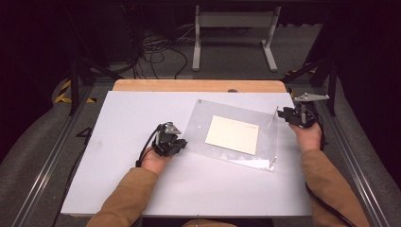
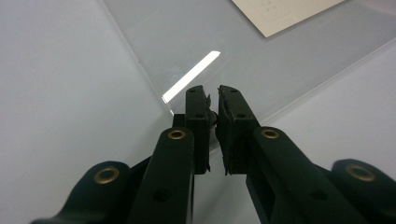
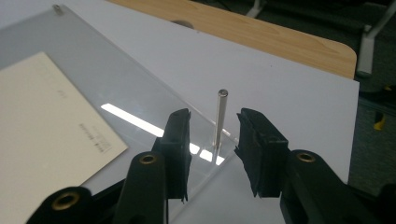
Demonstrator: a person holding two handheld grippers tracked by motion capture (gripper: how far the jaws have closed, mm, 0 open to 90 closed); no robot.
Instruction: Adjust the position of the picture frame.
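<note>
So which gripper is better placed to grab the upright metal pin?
Right. The right gripper is open with the metal pin between its jaws; the left gripper sits at the acrylic sheet's opposite corner.

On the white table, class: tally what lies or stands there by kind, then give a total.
Clear acrylic sheet: 1
Cream paper card: 1
Upright metal pins at the sheet's corners: 2 clearly seen
Grippers, left and right: 2
Total: 6

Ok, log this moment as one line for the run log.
left gripper: shut on clear acrylic sheet corner | right gripper: open around upright metal pin | cream paper card: under sheet
</note>
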